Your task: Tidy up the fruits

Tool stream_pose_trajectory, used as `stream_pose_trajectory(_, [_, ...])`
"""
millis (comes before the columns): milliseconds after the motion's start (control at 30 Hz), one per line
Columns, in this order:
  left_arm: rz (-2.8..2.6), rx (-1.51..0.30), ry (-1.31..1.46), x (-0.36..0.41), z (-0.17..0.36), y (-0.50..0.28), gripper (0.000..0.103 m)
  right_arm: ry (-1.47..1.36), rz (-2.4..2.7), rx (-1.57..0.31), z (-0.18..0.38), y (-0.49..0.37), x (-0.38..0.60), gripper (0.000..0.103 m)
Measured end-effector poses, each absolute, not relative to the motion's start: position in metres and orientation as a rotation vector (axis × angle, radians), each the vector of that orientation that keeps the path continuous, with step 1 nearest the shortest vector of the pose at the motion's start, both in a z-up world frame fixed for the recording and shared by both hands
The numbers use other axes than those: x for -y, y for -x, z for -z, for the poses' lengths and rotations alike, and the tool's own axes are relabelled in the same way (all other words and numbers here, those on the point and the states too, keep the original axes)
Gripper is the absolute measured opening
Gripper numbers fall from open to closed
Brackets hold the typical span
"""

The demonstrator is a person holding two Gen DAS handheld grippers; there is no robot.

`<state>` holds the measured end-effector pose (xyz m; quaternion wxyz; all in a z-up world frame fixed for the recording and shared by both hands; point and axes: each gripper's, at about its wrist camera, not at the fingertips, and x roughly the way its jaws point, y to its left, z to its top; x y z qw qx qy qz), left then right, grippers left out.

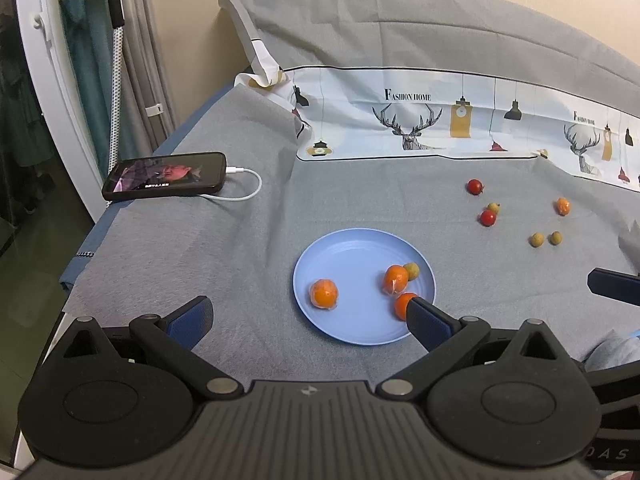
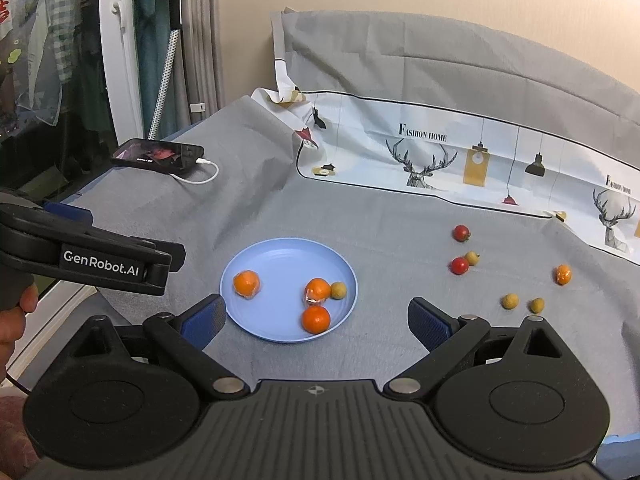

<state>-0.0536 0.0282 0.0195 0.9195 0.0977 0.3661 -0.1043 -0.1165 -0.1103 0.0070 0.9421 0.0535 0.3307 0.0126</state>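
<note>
A blue plate lies on the grey cloth and holds three oranges and one small yellow fruit. To its right on the cloth lie two red fruits, one orange and three small yellow fruits. My left gripper is open and empty above the plate's near edge. My right gripper is open and empty, also near the plate.
A phone on a white charging cable lies at the cloth's far left. A printed white cloth runs along the back. The table edge drops off at the left beside a white door frame.
</note>
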Motion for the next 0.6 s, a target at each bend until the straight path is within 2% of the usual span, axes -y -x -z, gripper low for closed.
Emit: stream_pose_trajectory(600, [0.216, -0.809, -0.251, -0.008, -0.002, 0.028, 0.103, -0.159, -0.034, -0.748, 0.018, 0.092, 0.122, 0.098])
